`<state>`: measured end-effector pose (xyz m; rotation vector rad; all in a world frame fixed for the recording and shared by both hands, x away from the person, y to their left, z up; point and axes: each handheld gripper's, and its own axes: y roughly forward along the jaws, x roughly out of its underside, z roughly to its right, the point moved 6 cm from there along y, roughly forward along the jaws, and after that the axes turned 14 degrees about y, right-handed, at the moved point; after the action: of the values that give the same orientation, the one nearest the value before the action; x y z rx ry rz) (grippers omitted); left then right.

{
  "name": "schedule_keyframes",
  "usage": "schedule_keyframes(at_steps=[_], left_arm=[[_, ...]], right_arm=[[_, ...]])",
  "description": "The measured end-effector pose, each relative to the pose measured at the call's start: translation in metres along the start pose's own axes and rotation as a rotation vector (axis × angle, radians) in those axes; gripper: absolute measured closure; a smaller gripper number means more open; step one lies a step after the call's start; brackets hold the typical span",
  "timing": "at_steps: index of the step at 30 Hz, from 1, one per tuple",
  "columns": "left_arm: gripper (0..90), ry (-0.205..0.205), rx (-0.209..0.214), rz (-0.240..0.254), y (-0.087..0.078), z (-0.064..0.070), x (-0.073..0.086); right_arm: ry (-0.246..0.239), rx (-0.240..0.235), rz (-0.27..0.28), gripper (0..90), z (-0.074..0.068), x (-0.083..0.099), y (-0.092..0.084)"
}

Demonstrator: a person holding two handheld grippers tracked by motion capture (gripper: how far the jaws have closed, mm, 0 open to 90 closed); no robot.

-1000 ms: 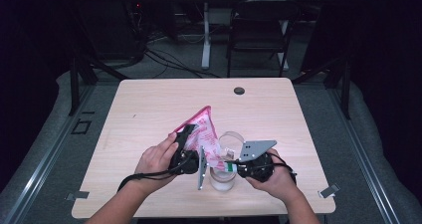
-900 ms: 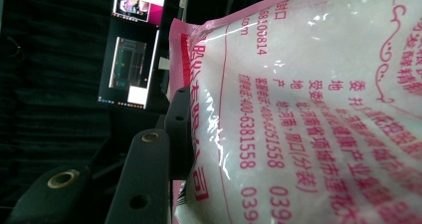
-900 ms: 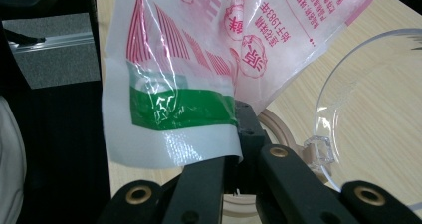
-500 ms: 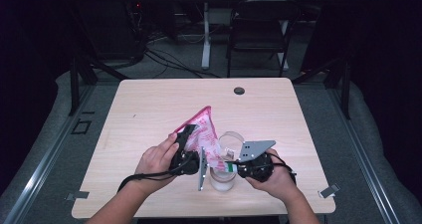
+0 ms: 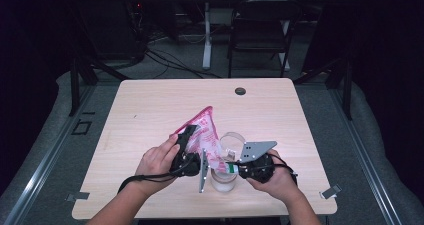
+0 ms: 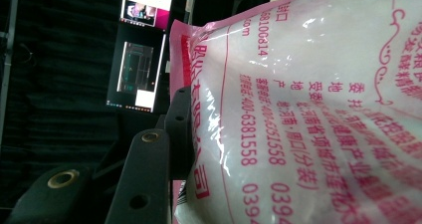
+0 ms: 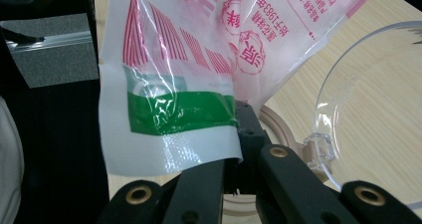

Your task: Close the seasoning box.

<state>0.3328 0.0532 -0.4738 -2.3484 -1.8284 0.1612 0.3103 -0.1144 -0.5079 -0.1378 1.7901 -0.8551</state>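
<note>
While right gripper (image 7: 234, 159) jaws pinched tight on green-banded corner of pink-printed bag (image 5: 206, 135), left gripper (image 5: 187, 152) jaws half-closed around its body: held tilted above clear jar (image 5: 223, 177) on desk (image 5: 150, 105). Probably pouring step; next, open the corner over jar mouth.

A light wooden table (image 5: 150, 115) is standing on a grey floor (image 5: 370, 150), with a small dark round cap (image 5: 240, 91) sitting near its far edge. Beyond it, a dark chair (image 5: 259, 37) is standing beside a pale post (image 5: 206, 35), and cables (image 5: 165, 60) are trailing across the floor. Darkness is surrounding the lit table; two screens (image 6: 144, 45) are glowing in the left gripper view.
</note>
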Motion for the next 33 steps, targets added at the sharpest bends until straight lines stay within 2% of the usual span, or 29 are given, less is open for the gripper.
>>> schedule_keyframes(at_steps=[33], left_arm=[[62.8,0.003,-0.006,0.005,-0.0017,-0.0017,-0.0014]], right_arm=[[0.0,0.0,-0.001,90.0,0.0004,0.0,-0.0006]])
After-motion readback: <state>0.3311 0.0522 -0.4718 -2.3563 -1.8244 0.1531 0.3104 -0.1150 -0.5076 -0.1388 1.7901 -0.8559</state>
